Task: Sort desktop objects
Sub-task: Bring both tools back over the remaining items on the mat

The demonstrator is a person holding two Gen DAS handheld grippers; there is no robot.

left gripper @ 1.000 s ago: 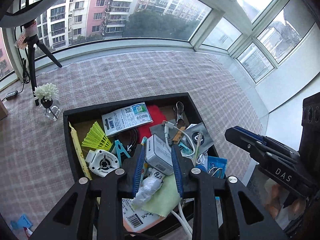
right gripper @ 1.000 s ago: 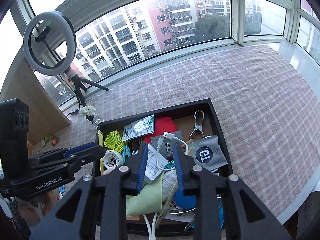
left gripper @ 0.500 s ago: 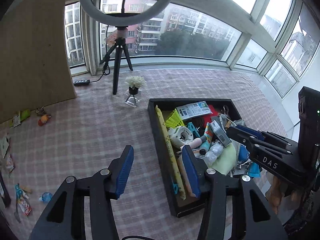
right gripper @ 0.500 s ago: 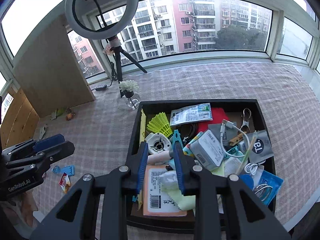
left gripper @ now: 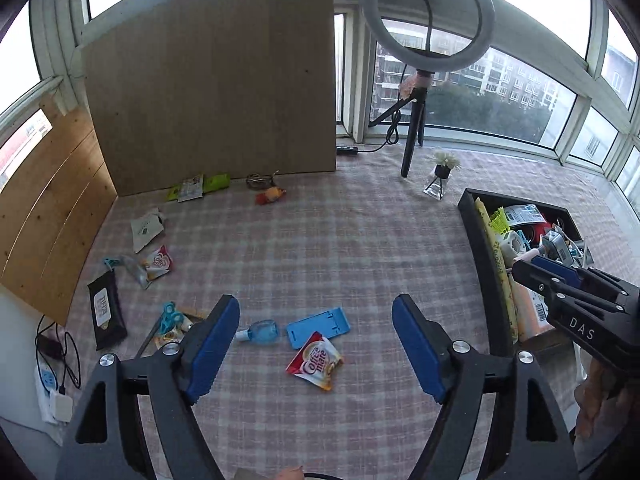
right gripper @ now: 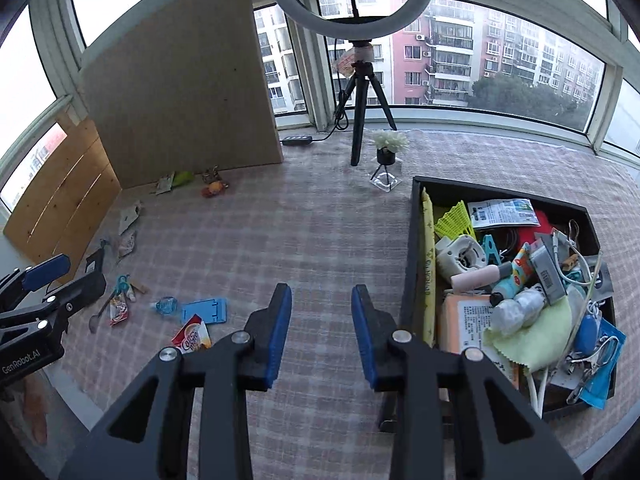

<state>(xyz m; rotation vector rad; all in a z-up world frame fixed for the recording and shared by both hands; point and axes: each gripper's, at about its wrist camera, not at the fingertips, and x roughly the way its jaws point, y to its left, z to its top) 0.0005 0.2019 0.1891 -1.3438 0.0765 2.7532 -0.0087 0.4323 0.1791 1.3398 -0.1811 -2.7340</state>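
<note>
The left tool point(left gripper: 316, 346) has swung away from the black tray point(left gripper: 480, 256) within the last second, its jaws spread wide and released, carrying nothing, and now hangs over the checked surface point(left gripper: 320, 240) above a Coffee-mate sachet point(left gripper: 315, 366), a blue phone stand point(left gripper: 318, 326) and a small blue bottle point(left gripper: 260, 331). The white box it stood around a second ago now lies in the tray. The right tool point(right gripper: 320, 334) has drawn back too; its jaws stand parted and empty, just left of the tray's wall. The shift suggests the sort is turning to the loose items still scattered on the surface. Scissors point(left gripper: 170, 312), a black wipes pack point(left gripper: 105, 308) and further packets lie well off to the left; their labels are too small to read. The tray's near corner is cut off behind the right tool in the left view.
</note>
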